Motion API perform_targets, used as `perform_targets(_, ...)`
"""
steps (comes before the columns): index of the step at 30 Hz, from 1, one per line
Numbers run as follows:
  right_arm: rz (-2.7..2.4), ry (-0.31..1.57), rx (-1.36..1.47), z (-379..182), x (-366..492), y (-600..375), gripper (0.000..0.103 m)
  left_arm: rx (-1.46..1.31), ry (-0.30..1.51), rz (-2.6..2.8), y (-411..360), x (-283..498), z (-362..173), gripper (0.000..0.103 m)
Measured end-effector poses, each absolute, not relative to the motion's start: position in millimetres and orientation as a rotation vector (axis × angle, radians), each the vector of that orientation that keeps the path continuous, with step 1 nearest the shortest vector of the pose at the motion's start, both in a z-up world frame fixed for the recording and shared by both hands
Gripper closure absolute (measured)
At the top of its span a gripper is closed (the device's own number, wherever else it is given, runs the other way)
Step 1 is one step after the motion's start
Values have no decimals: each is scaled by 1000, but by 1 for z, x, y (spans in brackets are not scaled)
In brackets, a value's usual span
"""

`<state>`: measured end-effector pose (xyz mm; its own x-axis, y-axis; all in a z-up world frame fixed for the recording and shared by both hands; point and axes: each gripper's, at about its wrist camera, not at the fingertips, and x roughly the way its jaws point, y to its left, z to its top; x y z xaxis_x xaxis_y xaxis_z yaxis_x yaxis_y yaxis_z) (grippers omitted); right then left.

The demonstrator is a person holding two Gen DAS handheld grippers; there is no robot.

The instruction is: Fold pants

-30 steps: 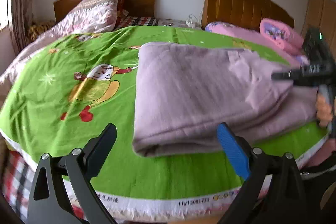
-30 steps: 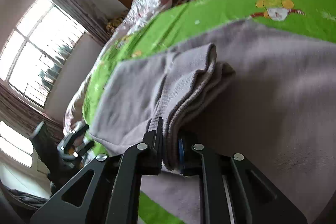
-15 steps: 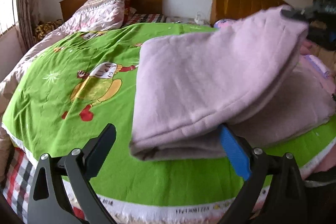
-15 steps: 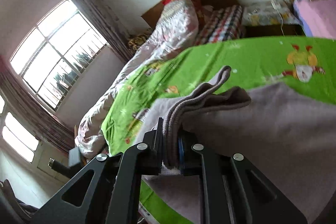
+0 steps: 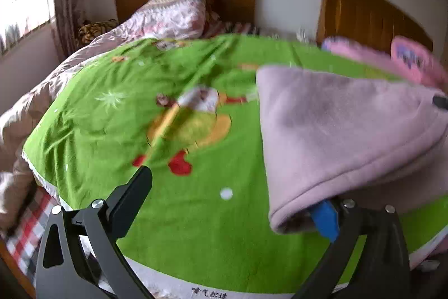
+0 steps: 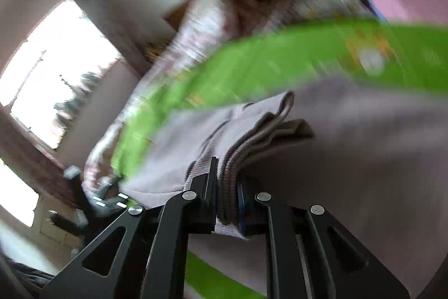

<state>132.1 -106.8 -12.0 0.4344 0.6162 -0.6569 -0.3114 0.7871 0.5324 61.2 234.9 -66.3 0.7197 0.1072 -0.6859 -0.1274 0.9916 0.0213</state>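
Right gripper (image 6: 227, 201) pinching ribbed hem of mauve pants (image 5: 336, 131), left gripper (image 5: 232, 203) spread wide, 1 finger (image 5: 324, 217) under pants' folded edge, green bedsheet (image 5: 140, 116) below.

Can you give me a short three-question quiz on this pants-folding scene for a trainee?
1. True or false: the right gripper is clamped on a bunched edge of the pants.
2. What colour is the bedspread under the pants? A) blue B) green C) white
3. Fill in: the left gripper has its fingers spread ____, with the folded corner of the pants lying over its blue finger.

Key
1. True
2. B
3. open; nothing is pinched between them.
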Motion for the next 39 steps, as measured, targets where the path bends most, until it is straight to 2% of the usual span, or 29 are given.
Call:
perform_targets(3,545,1040,371,-50,130,-110,90,-29,788,136,233,64,-78,1)
perform_targets(10,570,928,341,-16,117,-111,90,21,780,150,227,60,-68,2)
perform_targets(16,521,1014,361,-61,113,-119,90,29,814,137,221,63,-75,1)
perform_targets(18,528,1000,378,-60,111,-123,90,43,830,135,219,64,-73,2)
perform_targets(25,539,954,336,-48,105,-124,90,310,848,66,186,47,-51,2)
perform_targets(28,548,1000,356,-65,110,-128,90,320,880,-8,181,46,-44,2)
perform_targets(31,549,1011,355,-61,111,-131,90,241,813,-90,178,46,-15,2)
perform_targets(34,510,964,267,-39,109,-131,76,51,690,-205,180,55,25,2)
perform_targets(38,504,830,72,-10,119,-104,73,-130,664,-304,168,109,39,2)
perform_targets(39,530,812,44,-8,129,-92,65,-141,689,-322,161,126,34,2)
